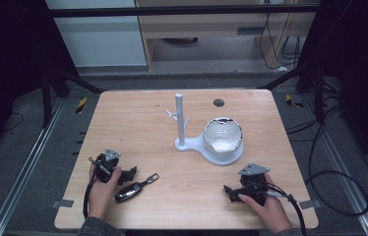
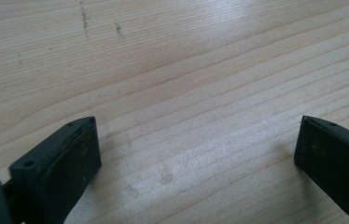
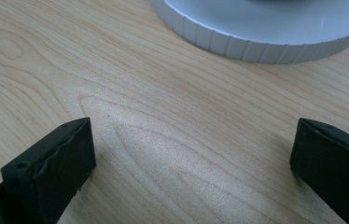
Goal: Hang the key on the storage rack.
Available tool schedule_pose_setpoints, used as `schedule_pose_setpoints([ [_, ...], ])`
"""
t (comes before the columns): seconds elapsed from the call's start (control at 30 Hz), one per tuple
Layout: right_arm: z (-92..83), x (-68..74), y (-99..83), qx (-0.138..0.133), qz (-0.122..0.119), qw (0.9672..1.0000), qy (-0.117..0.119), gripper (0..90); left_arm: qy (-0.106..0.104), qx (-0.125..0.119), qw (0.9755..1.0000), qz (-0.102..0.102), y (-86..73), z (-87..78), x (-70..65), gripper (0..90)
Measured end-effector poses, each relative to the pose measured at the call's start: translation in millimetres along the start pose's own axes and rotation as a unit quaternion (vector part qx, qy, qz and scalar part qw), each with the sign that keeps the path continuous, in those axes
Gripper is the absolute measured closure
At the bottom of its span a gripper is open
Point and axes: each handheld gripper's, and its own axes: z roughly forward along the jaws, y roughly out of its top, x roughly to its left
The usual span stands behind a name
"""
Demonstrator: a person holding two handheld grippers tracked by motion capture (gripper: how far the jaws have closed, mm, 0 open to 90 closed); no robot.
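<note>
A black car key fob (image 1: 130, 191) with a metal ring lies on the wooden table (image 1: 138, 128) near the front left. My left gripper (image 1: 132, 173) rests just left of it, open, with bare wood between its jaws (image 2: 196, 154). My right gripper (image 1: 228, 192) sits near the front right, open over bare wood (image 3: 191, 154). A white stand (image 1: 180, 120) with a post and small pegs rises at the table's middle. Its round base (image 3: 256, 32) lies ahead of the right gripper. A white bowl (image 1: 223, 135) with a dark chipped rim sits on that base.
A dark round grommet (image 1: 218, 103) is set into the table near its far edge. Cables (image 1: 329, 172) trail on the floor at the right. Metal rails run along the floor at both sides.
</note>
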Motion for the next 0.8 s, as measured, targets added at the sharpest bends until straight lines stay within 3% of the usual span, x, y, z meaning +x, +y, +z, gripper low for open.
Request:
schedule_pose_setpoints([
  [0.07,0.0,0.0,0.1,0.000,0.000,1.0000,0.000,0.4,0.004,0.003,1.0000,0.003,0.3,-2.3,-1.4,0.6],
  [0.1,0.1,0.2,0.2,0.000,0.001,1.0000,-0.002,0.4,0.012,-0.012,0.9996,0.022,2.3,-9.3,-4.3,4.2],
  [0.13,0.4,-0.1,0.4,0.000,0.000,1.0000,-0.004,0.4,0.012,-0.024,0.9993,0.025,3.3,-13.5,-5.1,3.5],
  [0.2,1.1,-0.9,1.1,-0.001,0.004,1.0000,-0.005,0.4,0.007,-0.045,0.9988,0.017,4.2,-22.1,-4.8,3.5],
  [0.3,2.6,-1.8,2.6,0.000,0.007,0.9999,-0.011,0.4,0.004,-0.059,0.9980,0.021,3.7,-32.5,-3.4,3.4],
  [0.4,3.8,-2.3,3.7,0.000,0.010,0.9999,-0.012,0.4,-0.009,-0.064,0.9979,0.009,2.1,-37.9,-1.9,3.4],
  [0.43,3.8,-2.2,3.8,0.000,0.011,0.9999,-0.013,0.4,-0.026,-0.063,0.9977,-0.001,0.6,-43.0,-3.4,3.5],
  [0.47,3.7,-2.2,3.7,0.000,0.011,0.9999,-0.013,0.5,-0.026,-0.063,0.9977,-0.001,0.6,-43.0,-3.4,5.2],
  [0.53,3.7,-1.8,3.3,-0.001,0.012,0.9998,-0.014,0.5,-0.076,-0.042,0.9962,-0.004,1.1,-44.3,-10.1,8.0],
  [0.57,3.5,-2.0,3.1,-0.001,0.011,0.9998,-0.014,0.5,-0.090,-0.042,0.9951,0.001,2.1,-43.9,-15.2,8.6],
  [0.67,3.4,-2.0,3.0,-0.002,0.010,0.9999,-0.013,0.5,-0.101,-0.057,0.9930,0.019,9.0,-44.5,-31.3,7.9],
  [0.73,1.4,-2.8,1.2,0.000,0.000,1.0000,-0.005,0.5,-0.117,-0.045,0.9915,0.035,18.9,-45.7,-41.3,5.6],
  [0.8,0.0,-3.9,-0.4,-0.001,-0.007,1.0000,0.005,0.4,-0.117,-0.043,0.9913,0.043,22.3,-47.0,-43.6,5.4],
])
